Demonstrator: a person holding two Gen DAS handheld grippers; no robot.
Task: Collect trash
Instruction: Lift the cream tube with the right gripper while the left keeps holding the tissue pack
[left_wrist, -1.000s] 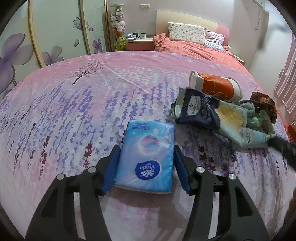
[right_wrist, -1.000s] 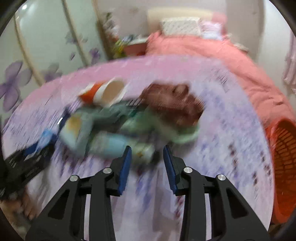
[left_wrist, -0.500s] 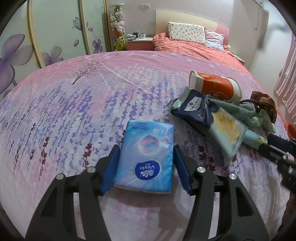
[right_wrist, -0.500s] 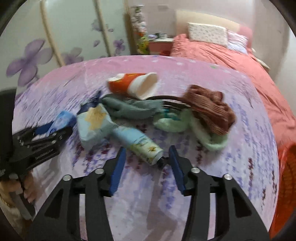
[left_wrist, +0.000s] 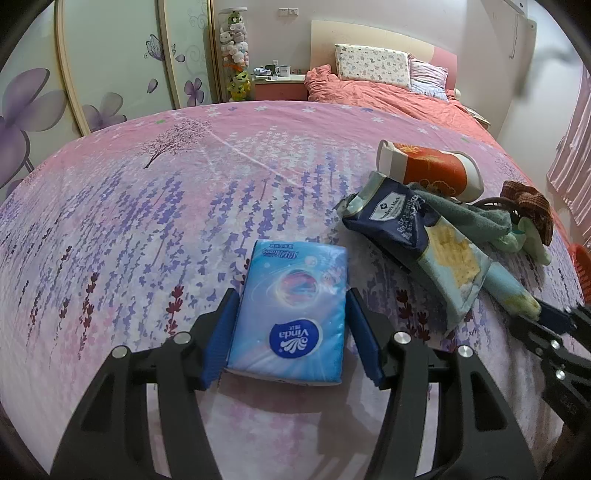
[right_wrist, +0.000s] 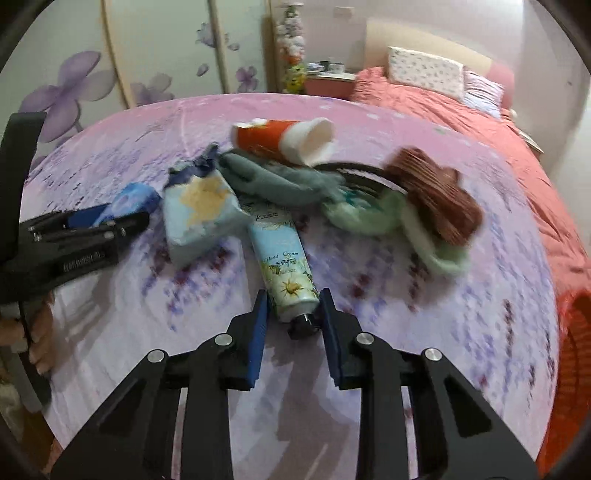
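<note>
Nothing collected yet, seemingly. Left tool (left_wrist: 290, 332) open astride the tissues (left_wrist: 291, 310); right tool (right_wrist: 291, 325) open around the tube (right_wrist: 286, 269), right of them. Cup (left_wrist: 430, 171), snack bag (left_wrist: 410, 225) and cloths beyond the tissues, basket (right_wrist: 572, 369) far right.

Red-quilted bed (left_wrist: 373, 96) w/ floral pillow (left_wrist: 371, 64), nightstand (left_wrist: 279, 86) (mugs on top), plush-toy column (left_wrist: 234, 51).

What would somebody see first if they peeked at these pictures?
Probably the bright blue Vinda tissue pack, lying on the purple flowered bedspread between the open fingers of the left tool. Next, the hand cream tube, its black cap end between the fingers of the right tool. Behind it sits a jumble with an orange paper cup tipped on its side.
</note>
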